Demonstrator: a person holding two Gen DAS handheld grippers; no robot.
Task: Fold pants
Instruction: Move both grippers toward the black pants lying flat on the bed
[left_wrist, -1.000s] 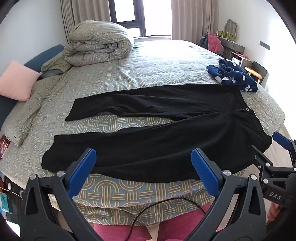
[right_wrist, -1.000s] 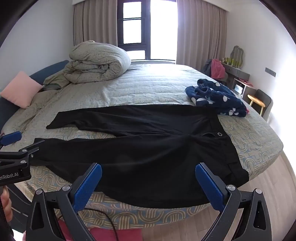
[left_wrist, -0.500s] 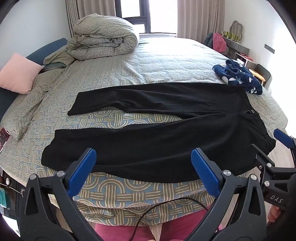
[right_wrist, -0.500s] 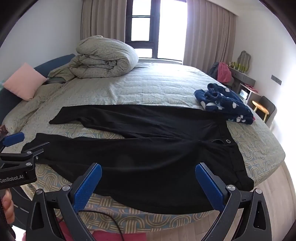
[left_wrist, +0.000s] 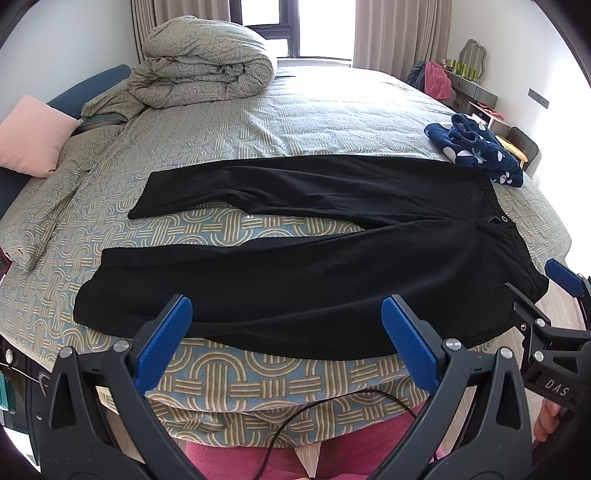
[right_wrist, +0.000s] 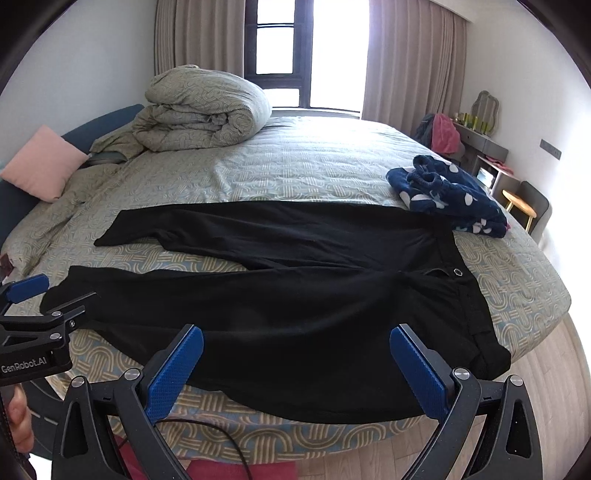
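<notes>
Closing in now, both tools have come lower and nearer the bed (left_wrist: 332, 110) than a second ago, and the pants (left_wrist: 314, 280) fill more of each view. That reads as the approach to a first grasp; nothing is folded yet. The left tool (left_wrist: 284, 332) hangs with jaws spread wide, empty, just short of the near leg. The right tool (right_wrist: 295, 365) is likewise wide apart, holding nothing, over the near hem of the seat.

The pants lie flat across the near side of the bed, legs parted toward the left, waistband to the right, its corner drooping off the mattress edge. Beyond them is plenty of bare cover to fold onto. A blue garment (right_wrist: 450, 192) sits just beside the far waistband corner, and the rolled duvet (right_wrist: 203, 107) is well apart.
</notes>
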